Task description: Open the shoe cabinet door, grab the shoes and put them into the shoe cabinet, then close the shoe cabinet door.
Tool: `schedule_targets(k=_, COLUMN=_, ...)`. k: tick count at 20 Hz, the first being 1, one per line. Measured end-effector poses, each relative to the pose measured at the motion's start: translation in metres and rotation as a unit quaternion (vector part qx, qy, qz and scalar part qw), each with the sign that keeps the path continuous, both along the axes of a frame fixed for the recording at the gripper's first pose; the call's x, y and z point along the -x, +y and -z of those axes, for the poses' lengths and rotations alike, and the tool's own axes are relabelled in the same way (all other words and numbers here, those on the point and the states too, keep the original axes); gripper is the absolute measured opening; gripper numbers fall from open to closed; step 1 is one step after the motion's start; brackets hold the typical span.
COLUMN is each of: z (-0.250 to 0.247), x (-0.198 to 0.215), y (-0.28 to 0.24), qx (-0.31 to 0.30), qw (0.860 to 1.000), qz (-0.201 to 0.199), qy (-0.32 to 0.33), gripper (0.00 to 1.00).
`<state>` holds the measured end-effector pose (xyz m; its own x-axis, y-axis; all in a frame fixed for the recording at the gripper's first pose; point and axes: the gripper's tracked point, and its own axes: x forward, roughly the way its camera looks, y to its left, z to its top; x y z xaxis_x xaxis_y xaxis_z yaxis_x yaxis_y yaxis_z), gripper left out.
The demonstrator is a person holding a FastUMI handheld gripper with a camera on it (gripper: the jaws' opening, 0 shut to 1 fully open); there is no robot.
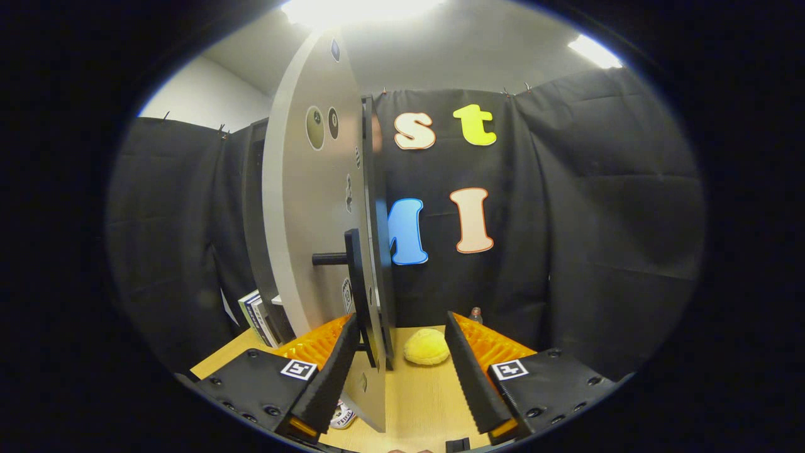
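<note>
the pale cabinet door (302, 207) stands swung open, edge-on to the camera, its lower edge reaching down between the fingers of the gripper (402, 365). the gripper is spread wide, gripping nothing, its left finger just beside the door's dark handle (352, 277). a yellow plush shoe (426, 346) lies on the tabletop (415, 402) just ahead of the fingers. some books (256, 318) lean left of the door.

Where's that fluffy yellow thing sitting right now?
In the gripper view, the yellow plush slipper lies on the wooden tabletop, just ahead of the open gripper, between its fingers, right of the cabinet door edge and in front of the black cloth wall.
</note>
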<state>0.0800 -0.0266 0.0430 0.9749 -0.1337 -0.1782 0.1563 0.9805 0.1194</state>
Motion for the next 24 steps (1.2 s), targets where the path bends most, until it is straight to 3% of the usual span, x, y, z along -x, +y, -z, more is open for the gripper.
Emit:
schedule_targets(k=5, z=-0.003, x=0.026, y=-0.012, qx=0.021, qw=0.999, qz=0.047, qy=0.004, gripper=0.9)
schedule_targets(k=10, z=-0.002, x=0.048, y=-0.002, qx=0.025, qw=0.998, qz=0.062, qy=-0.002, gripper=0.95)
schedule_targets(k=14, z=0.012, x=0.055, y=0.027, qx=0.026, qw=0.999, qz=0.033, qy=0.014, gripper=0.96)
schedule_targets(k=17, z=0.028, x=0.057, y=0.068, qx=-0.011, qw=0.999, qz=-0.01, qy=0.039, gripper=0.96)
schedule_targets(k=24, z=0.043, x=0.03, y=0.127, qx=-0.039, qw=0.994, qz=-0.08, qy=0.057, gripper=0.97)
